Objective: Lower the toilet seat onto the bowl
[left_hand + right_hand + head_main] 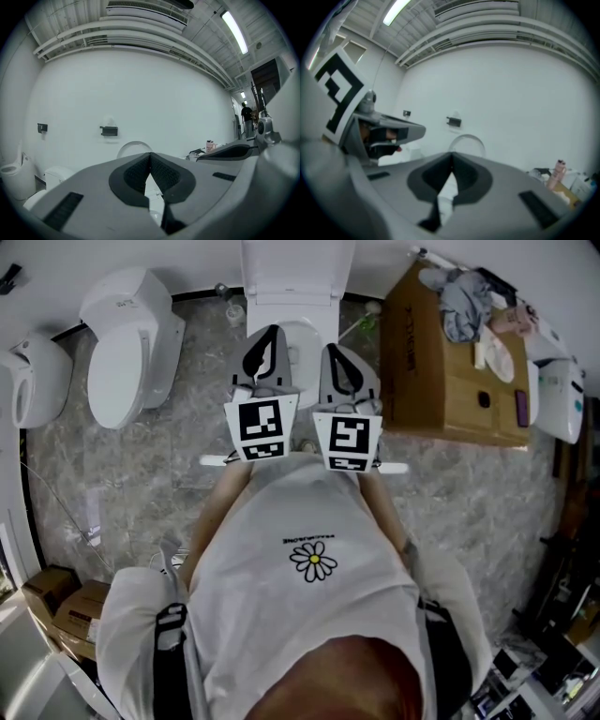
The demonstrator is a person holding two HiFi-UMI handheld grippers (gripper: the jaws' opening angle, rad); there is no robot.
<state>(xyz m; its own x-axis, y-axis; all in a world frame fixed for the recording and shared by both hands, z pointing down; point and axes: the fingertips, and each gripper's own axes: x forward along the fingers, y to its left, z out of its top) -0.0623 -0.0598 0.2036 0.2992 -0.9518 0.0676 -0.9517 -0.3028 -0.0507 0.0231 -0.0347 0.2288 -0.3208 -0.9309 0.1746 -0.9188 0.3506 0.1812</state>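
Note:
The white toilet (298, 329) stands against the far wall at the top middle of the head view. Its seat and lid stand raised, showing as a pale arc (134, 146) just over the jaws in the left gripper view and as a pale arc (467, 142) in the right gripper view. My left gripper (271, 331) and right gripper (331, 350) are held side by side in front of the bowl, pointing at it. Both are shut with nothing between the pads, and neither touches the seat. In their own views the left gripper (150, 155) and right gripper (451, 167) show dark pads meeting.
A second toilet (131, 343) and a white fixture (33, 381) stand to the left. A large cardboard box (450, 371) with cloth and small items on top is close on the right. Small boxes (66, 601) lie at lower left. A pink bottle (557, 172) stands on the right.

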